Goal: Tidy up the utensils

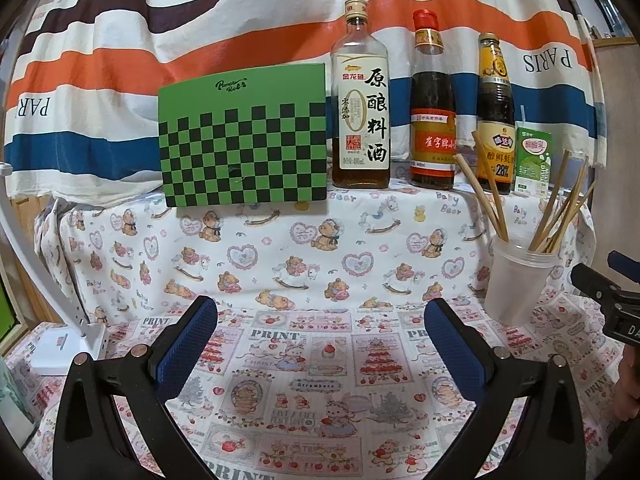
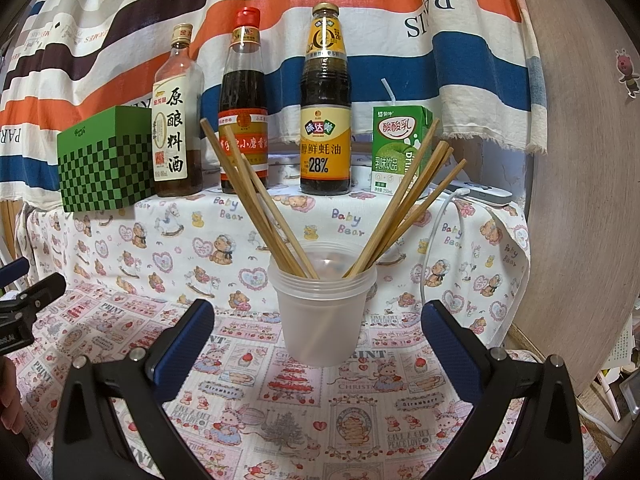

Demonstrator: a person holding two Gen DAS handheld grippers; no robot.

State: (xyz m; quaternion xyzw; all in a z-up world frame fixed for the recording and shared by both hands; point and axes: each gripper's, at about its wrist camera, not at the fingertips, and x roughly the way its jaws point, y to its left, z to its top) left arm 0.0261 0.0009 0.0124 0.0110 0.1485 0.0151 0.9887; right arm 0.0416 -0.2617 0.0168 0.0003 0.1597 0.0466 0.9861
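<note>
A translucent plastic cup (image 2: pixel 323 307) stands upright on the bench (image 2: pixel 280 400) just ahead of the right hand-held gripper (image 2: pixel 318 332), centred between its 2 spread blue-padded fingers (image 2: pixel 188 336), which touch nothing. The cup holds about 7 wooden chopsticks (image 2: pixel 256 200), 3 leaning left and 4 leaning right, fanned into a V above the rim. The left hand-held gripper (image 1: pixel 320 332), likewise released and empty, points at bare cloth with the cup well off to its right (image 1: pixel 518 280), near the right gripper's tip.
</note>
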